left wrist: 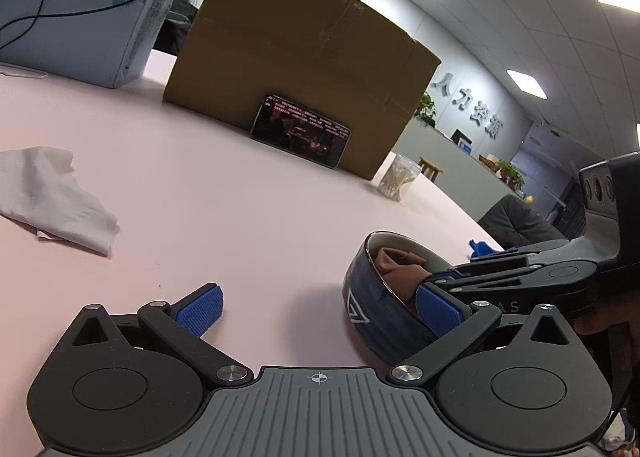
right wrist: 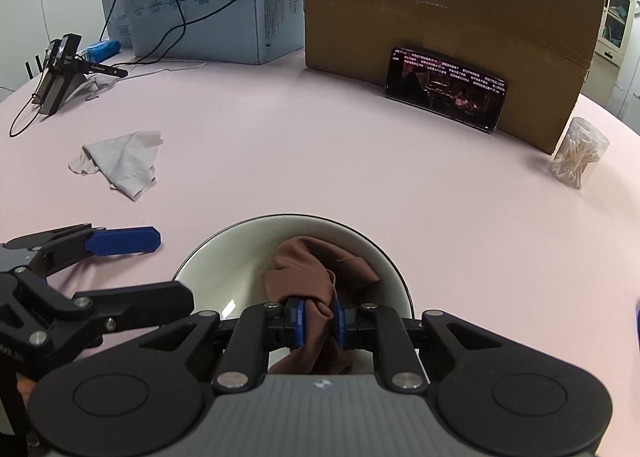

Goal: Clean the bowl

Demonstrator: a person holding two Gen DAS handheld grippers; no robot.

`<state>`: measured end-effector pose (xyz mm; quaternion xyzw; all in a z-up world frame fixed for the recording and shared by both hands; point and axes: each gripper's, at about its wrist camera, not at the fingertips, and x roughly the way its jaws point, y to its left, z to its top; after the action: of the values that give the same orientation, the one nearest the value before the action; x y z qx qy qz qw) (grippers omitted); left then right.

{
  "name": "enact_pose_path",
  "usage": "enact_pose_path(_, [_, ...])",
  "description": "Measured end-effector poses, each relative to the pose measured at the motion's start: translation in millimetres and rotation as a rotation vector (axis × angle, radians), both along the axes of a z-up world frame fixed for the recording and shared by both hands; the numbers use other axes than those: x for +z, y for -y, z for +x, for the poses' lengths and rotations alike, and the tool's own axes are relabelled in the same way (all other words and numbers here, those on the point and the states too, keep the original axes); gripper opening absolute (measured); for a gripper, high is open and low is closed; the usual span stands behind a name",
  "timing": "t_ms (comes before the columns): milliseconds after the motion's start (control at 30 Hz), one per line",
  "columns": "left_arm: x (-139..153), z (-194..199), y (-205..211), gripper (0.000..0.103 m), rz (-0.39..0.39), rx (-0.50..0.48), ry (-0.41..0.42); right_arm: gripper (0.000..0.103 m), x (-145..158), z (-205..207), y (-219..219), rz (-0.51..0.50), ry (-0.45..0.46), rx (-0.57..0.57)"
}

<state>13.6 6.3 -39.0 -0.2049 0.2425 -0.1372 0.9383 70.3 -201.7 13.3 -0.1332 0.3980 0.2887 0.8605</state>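
Here the right gripper (right wrist: 319,322) is clamped on a brown cloth (right wrist: 316,273) inside the bowl (right wrist: 224,277), which sits on the pink surface (right wrist: 360,177). The left gripper (left wrist: 320,311) stands wide apart, one blue pad (left wrist: 438,315) against the bowl's rim and the other off to the side. A grey rag (right wrist: 124,163) lies well apart.

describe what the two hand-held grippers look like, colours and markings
Both match. The left hand-held gripper and right hand-held gripper have black link arms with silver pivot screws, round black housings, a ribbed grey centre plate and blue textured finger pads. The left plate carries a small crosshair mark, the right a small pale emblem.
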Motion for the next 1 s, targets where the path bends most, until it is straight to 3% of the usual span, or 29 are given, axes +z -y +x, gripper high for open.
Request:
enact_pose_path(100, [0,0,0,0.103,0.0,0.0,0.0,0.02,2,-3,0,0.01,-0.004,0.015])
enact_pose_path(200, [0,0,0,0.103,-0.001,0.0,0.0,0.038,8,-6,-1,0.014,0.021,0.016])
enact_pose_path(300, [1,0,-1,0.103,-0.001,0.0,-0.001,0.043,12,-6,-1,0.019,0.031,0.008])
enact_pose_path(367, [1,-1,-1,0.103,-0.002,0.0,-0.001,0.043,13,-4,-2,0.016,0.033,0.004])
enact_pose_path(667, [1,-1,-1,0.103,-0.002,0.0,0.0,0.022,-1,2,-12,-0.039,0.027,0.013])
enact_pose_path(1000, [1,-1,0,0.103,-0.002,0.0,0.0,0.019,1,-9,-13,-0.095,0.028,0.058])
